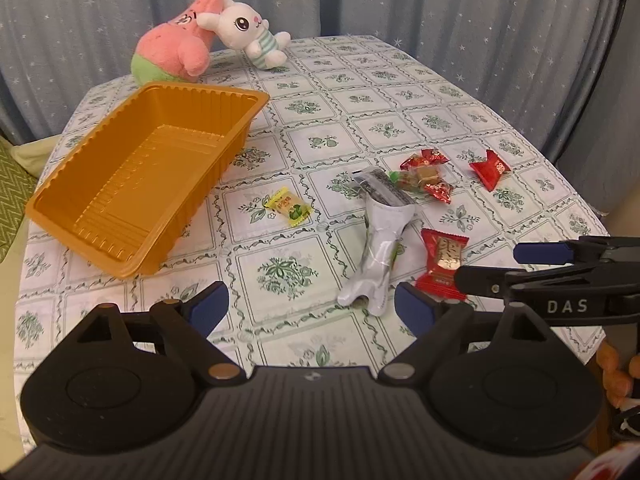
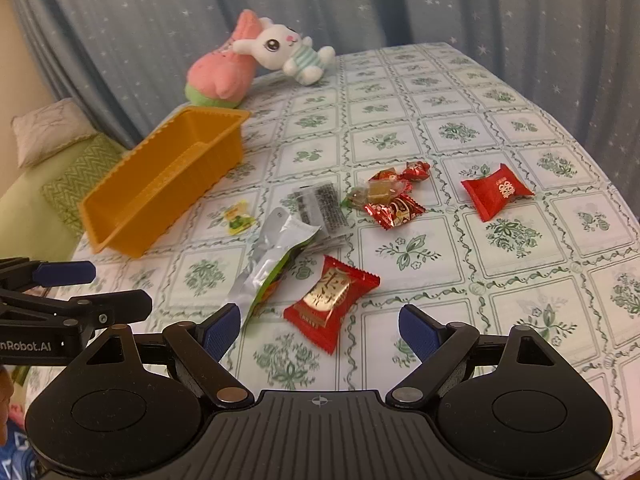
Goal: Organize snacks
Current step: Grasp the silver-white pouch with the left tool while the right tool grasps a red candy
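A: Big picture first: the table (image 1: 400, 92) under its green-patterned cloth, and the orange tray (image 1: 132, 184) sitting empty at about ten o'clock in the left view.

B: Nothing in it yet, so I'd judge the sorting has barely begun. Snacks are all loose on the cloth.

A: Left claw (image 1: 312, 308) has its jaws wide apart, nothing between them. Right claw (image 2: 320, 330) is the same, spread and empty, with the red gold-printed candy (image 2: 330, 302) just ahead at twelve o'clock.

B: And the silver pouch (image 1: 376, 252) lies crumpled just ahead of the left claw, at one o'clock. Risk number one: the two claws are close together. In the left view the right one pokes in at three o'clock.

A: A collision if both go for that middle cluster at once.

B: Also, that pouch looks slick and springy. A pinch on its edge could let it slide out.

A: It overlaps a clear printed wrapper (image 2: 320, 204), so one might drag the other.

B: Smaller ones: the red packet (image 2: 496, 194) off at two o'clock, the twisted candies (image 2: 390, 198), the little yellow sweet (image 1: 289, 206) near the tray. Flat wrappers, so jaws may skid and bunch the cloth.
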